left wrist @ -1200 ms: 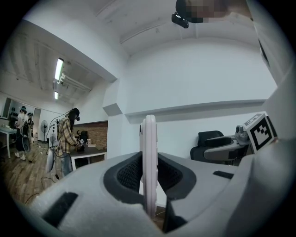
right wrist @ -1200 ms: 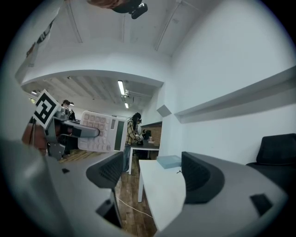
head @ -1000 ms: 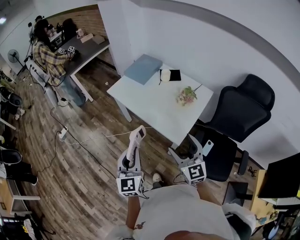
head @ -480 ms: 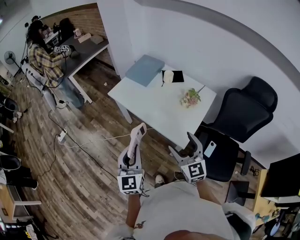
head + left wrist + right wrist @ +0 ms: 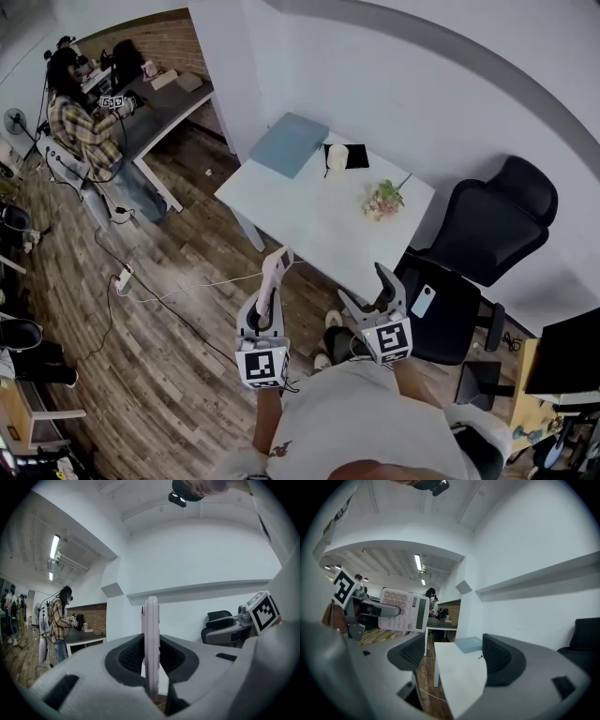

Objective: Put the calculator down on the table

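While the left gripper (image 5: 264, 302) is clamped on the calculator (image 5: 274, 268), held upright in the air short of the desk (image 5: 305, 220), we judge placement pending: reaching over the desk, lowering and releasing remain. Our right gripper (image 5: 366, 291) is empty, jaws apart.

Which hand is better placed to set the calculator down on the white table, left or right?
Left. The left gripper is shut on the calculator; the right gripper is open and empty. The white table lies just ahead.
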Tool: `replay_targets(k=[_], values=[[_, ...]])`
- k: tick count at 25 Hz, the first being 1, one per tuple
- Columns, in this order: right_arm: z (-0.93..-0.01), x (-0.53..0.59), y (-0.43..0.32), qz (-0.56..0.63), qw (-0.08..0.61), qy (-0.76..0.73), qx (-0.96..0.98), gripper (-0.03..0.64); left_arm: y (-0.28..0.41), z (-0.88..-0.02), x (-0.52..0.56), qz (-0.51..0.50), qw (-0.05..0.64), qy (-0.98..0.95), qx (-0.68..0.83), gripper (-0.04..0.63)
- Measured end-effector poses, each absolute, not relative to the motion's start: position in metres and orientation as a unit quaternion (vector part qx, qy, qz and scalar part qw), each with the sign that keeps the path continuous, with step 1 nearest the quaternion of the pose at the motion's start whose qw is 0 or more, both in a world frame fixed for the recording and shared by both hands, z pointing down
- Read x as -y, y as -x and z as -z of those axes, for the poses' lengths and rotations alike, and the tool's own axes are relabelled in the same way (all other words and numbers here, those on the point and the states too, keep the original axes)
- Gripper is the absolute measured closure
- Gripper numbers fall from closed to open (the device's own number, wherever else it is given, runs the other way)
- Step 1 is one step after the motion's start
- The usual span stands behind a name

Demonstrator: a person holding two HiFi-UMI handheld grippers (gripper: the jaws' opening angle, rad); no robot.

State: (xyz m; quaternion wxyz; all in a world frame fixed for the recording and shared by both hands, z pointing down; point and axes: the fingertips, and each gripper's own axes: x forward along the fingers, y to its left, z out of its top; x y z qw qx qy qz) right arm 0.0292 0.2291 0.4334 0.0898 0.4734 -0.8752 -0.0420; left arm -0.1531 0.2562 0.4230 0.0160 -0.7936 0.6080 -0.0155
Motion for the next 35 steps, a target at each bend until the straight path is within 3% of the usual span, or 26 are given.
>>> replay_targets(k=[35], values=[[-0.435,-0.052,0.006,0.036,0.085,-0.446,0.890,0.253,0.188,-0.421,-0.097,0.032,0.005,0.773,-0.633,0.535]])
